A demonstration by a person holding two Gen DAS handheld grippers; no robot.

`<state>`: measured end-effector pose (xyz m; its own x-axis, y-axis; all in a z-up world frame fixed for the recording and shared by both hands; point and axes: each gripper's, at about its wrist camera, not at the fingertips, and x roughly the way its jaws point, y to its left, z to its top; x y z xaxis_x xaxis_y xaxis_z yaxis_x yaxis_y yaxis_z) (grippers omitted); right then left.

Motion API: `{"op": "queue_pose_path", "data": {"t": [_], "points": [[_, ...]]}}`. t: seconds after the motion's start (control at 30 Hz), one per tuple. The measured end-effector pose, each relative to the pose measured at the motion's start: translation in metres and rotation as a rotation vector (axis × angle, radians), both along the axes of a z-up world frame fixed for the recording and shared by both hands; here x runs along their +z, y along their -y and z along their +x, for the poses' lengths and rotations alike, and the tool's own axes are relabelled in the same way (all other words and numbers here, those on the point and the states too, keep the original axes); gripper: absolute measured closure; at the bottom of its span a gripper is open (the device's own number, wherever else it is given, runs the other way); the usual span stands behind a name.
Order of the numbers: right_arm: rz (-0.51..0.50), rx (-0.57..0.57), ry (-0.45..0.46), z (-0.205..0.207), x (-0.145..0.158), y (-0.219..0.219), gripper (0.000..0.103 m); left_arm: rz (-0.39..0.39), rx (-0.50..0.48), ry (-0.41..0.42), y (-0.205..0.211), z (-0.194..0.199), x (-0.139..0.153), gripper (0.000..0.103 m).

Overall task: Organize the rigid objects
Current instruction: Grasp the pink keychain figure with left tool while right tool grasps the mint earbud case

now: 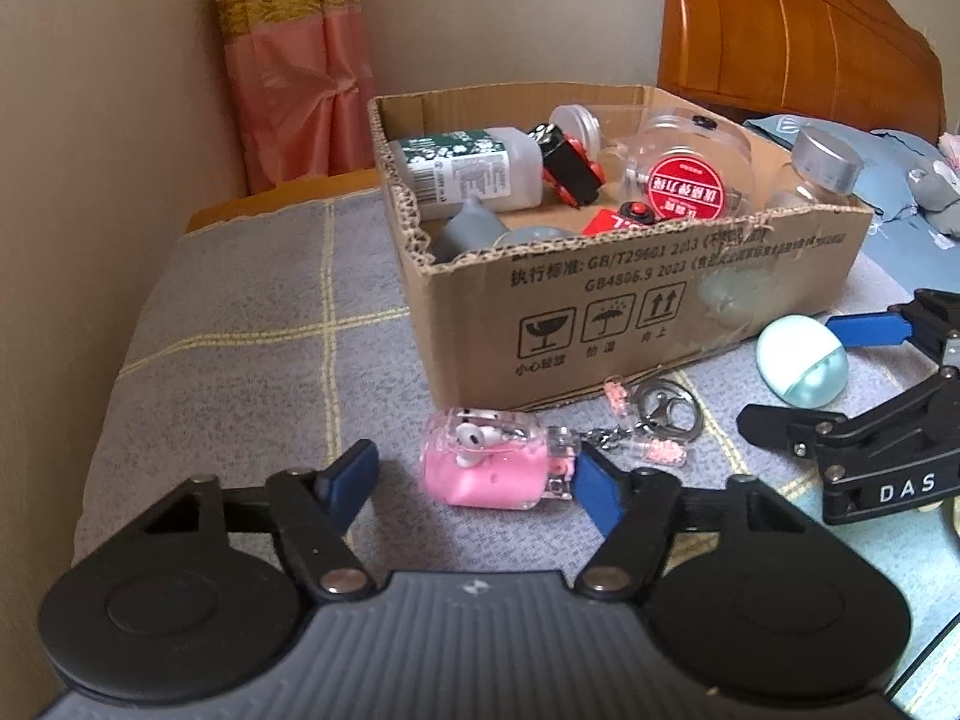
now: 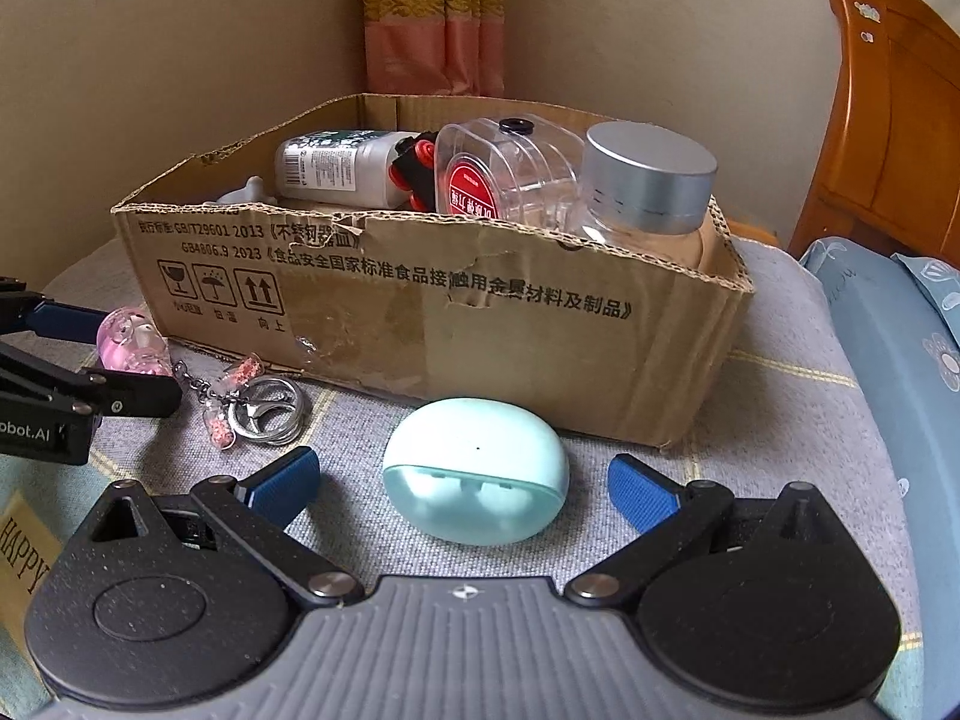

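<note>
Cardboard box (image 1: 600, 312) sits on a grey checked blanket (image 1: 240, 324) over the bed, its front wall printed with handling symbols and Chinese text. In the left wrist view its inside is open to sight: a white bottle with a green label (image 1: 462, 171) lying on its side, a black and red toy block (image 1: 570, 165), a clear plastic case with a round red label (image 1: 690, 174), a silver-capped jar (image 1: 825, 165) at the right corner, a grey bottle (image 1: 471, 231) and a small red item near the front wall. The right wrist view looks from lower, so only the tops of the bottle, case and jar (image 2: 648, 180) show above the rim.

The left claw (image 1: 474, 483) is spread wide around a pink earbud case (image 1: 498, 465) lying just in front of the box; its right blue pad (image 1: 597, 492) looks to touch the case end, the other pad stands apart. A keyring with tiny pink bottles (image 1: 654, 420) trails from the case.

The right claw (image 2: 462, 483) is likewise spread, with a mint-green earbud case (image 2: 477, 483) between its fingers, touching neither pad. Only the right wrist view shows this case's translucent lower half; the left wrist view catches it from the side (image 1: 801, 360), near the box's corner
</note>
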<state>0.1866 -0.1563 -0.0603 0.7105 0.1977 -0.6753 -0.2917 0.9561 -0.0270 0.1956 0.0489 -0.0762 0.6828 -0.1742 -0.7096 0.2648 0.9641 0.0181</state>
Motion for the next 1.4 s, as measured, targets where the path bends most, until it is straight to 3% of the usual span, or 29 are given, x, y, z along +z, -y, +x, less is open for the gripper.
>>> {"op": "queue_pose_path", "data": {"t": [0.07,0.23,0.57,0.73,0.93,1.4], "points": [[0.000,0.003,0.001,0.000,0.000,0.000,0.000,0.002,-0.013,0.003,0.003,0.001,0.000,0.044],[-0.003,0.021,-0.001,0.003,0.000,-0.001,0.000,-0.005,-0.031,0.003,0.006,0.003,0.001,0.051],[-0.013,0.060,-0.016,0.010,0.002,-0.007,0.001,0.002,-0.053,0.002,0.006,0.002,0.001,0.051],[-0.012,0.078,-0.018,0.005,0.006,-0.010,0.020,0.006,-0.054,0.002,0.005,0.002,0.000,0.053],[-0.018,0.086,-0.019,0.000,0.009,-0.012,0.036,0.004,-0.061,-0.006,0.004,0.000,0.000,0.053],[-0.035,0.089,-0.024,0.002,0.009,-0.014,0.035,0.005,-0.067,-0.009,0.000,0.003,0.000,0.053]]}}
